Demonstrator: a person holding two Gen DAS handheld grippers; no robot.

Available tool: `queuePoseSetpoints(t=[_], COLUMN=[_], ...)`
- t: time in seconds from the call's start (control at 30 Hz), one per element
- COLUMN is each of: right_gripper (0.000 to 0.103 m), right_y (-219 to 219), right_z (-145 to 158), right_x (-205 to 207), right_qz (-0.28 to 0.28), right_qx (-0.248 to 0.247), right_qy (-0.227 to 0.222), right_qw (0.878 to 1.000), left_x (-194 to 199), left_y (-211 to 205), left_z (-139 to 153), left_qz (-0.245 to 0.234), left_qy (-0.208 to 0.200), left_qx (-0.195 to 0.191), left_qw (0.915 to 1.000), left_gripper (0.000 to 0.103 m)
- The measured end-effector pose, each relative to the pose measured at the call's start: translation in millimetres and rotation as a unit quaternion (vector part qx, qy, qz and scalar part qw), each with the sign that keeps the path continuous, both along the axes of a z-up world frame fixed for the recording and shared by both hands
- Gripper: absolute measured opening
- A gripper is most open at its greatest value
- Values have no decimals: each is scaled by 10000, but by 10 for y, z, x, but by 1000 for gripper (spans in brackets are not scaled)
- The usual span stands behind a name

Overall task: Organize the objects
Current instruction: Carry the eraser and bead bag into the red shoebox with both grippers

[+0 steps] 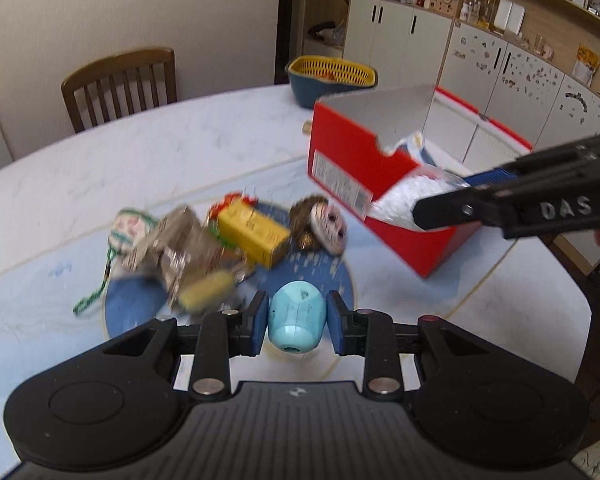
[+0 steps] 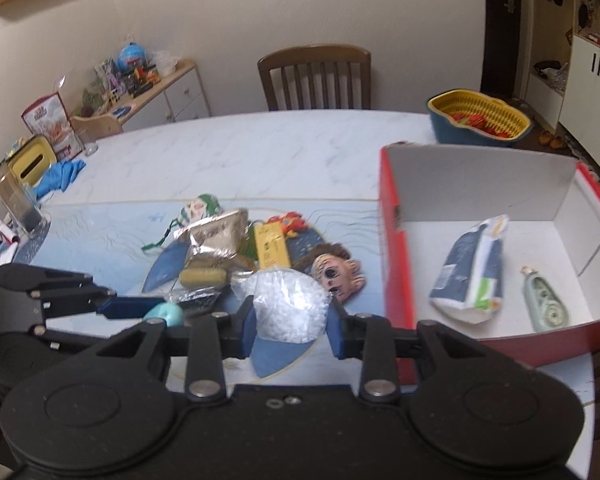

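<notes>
In the left wrist view my left gripper [image 1: 298, 314] is shut on a pale blue egg-shaped toy [image 1: 296, 320], held above the table. The right wrist view has my right gripper [image 2: 290, 314] shut on a clear bag of white pellets [image 2: 290, 304], just left of the open red box [image 2: 396, 264]. Inside the box lie a blue and white pouch [image 2: 470, 268] and a small green dispenser [image 2: 544, 300]. On the table's blue mat lies a pile: a yellow carton [image 1: 254, 232], a foil bag [image 1: 180, 244], a doll's face [image 1: 328, 226] and a yellow-green roll [image 1: 208, 290].
A yellow and blue basket [image 2: 480, 120] stands at the table's far right behind the box. A wooden chair [image 2: 314, 76] is at the far side. A glass jar [image 2: 16, 200], a blue cloth [image 2: 60, 176] and small items crowd the left edge.
</notes>
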State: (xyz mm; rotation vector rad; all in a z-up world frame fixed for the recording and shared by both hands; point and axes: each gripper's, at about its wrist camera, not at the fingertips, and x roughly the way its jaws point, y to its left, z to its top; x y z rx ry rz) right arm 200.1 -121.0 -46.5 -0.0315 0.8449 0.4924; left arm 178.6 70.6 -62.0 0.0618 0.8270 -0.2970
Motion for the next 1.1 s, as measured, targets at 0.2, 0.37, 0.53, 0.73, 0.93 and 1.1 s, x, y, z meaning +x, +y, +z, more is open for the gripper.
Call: queuePoseSetpoints(t=[0.2,0.37,0.53,0.73,0.93,1.1], right_gripper=[33,33,33,33,33,33], right_y=[-336,-687,-1059,-1416,-1735,-1902], right_z=[150,214,235,230,182,101], right_x=[43,105,228,366,505,695], right_qz=[-212,-470,-696,-836,-923,-866], right_qx=[44,97,109,64,-18,-129], right_qy=[-158,-261,-307,-372,-384,-343], right_qw=[9996,9985,9970,9958,9950,9956], left_x=[204,387,579,791,975,1140], left_y=[-245,-495,-741,-1052,-1327,-1575], left_z=[155,271,349,381,335,329], left_qz=[-43,-68,-41,3,167,194], left_qy=[-128,-206,-231,-226,-93,-47], left_qx=[-49,-130,-234,-318,-348,-297], left_qw=[9999,9997,9995,9992,9992,9994], left_gripper=[30,30,30,30,30,30])
